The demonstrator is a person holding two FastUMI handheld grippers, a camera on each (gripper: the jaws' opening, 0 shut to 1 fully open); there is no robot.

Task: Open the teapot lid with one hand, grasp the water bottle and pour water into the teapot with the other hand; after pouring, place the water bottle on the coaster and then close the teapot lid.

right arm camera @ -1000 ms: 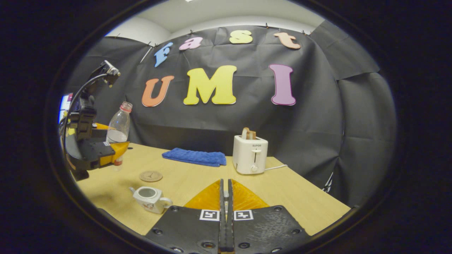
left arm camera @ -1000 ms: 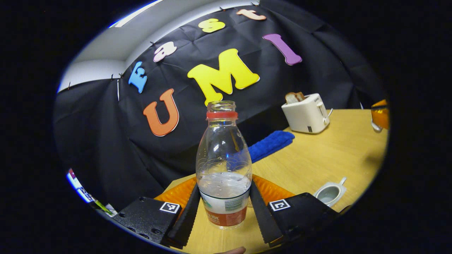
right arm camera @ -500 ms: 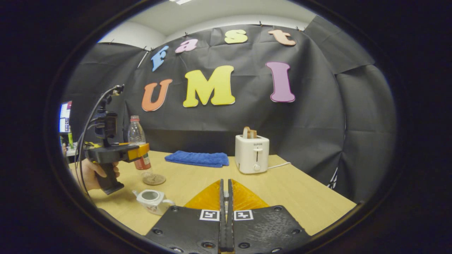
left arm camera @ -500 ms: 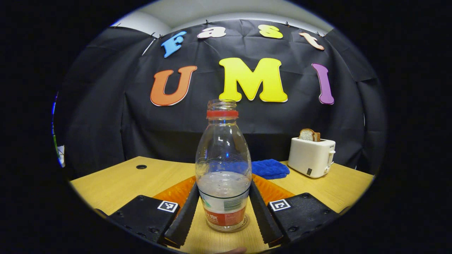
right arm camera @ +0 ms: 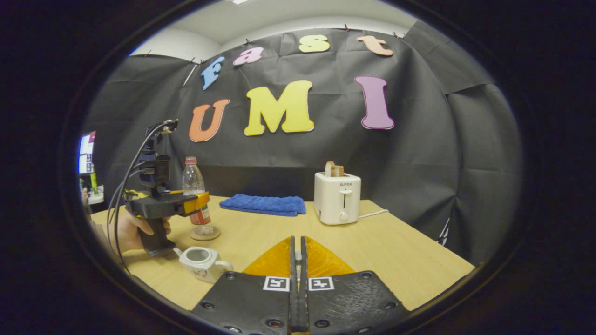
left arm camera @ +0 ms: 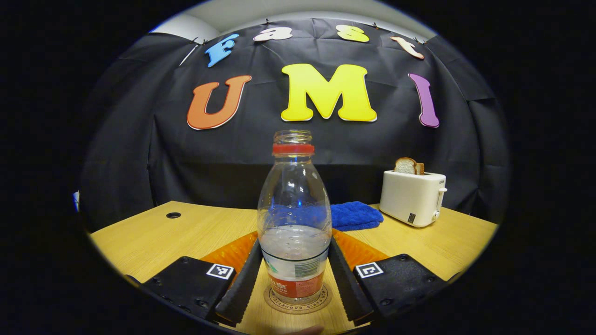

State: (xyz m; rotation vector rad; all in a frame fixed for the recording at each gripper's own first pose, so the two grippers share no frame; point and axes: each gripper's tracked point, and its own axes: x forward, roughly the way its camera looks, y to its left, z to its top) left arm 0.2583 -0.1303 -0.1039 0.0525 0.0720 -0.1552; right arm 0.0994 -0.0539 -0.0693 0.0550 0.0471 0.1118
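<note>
Left gripper (left arm camera: 294, 243): closed on the water bottle (left arm camera: 294, 209), one finger pressed to each side of its lower half.
Right gripper (right arm camera: 296, 242): fingers shut flat together at the near edge; nothing seen between them.
Water bottle: stood upright and uncapped on the coaster (left arm camera: 274, 302), partly filled, at the table's (left arm camera: 186, 232) left.
Teapot (right arm camera: 198, 260): sat lidless near the bottle, just in front of the hand (right arm camera: 132, 230) gripping the left tool; lid's whereabouts could not be told.
Step in hand: judged to be setting the bottle on the coaster.
Next move: called for opening the left fingers, backing off without tipping the bottle, then closing the lid.
Writing: printed band on the bottle, ring of lettering on the coaster, small mark on the toaster (left arm camera: 412, 197); left unread.
</note>
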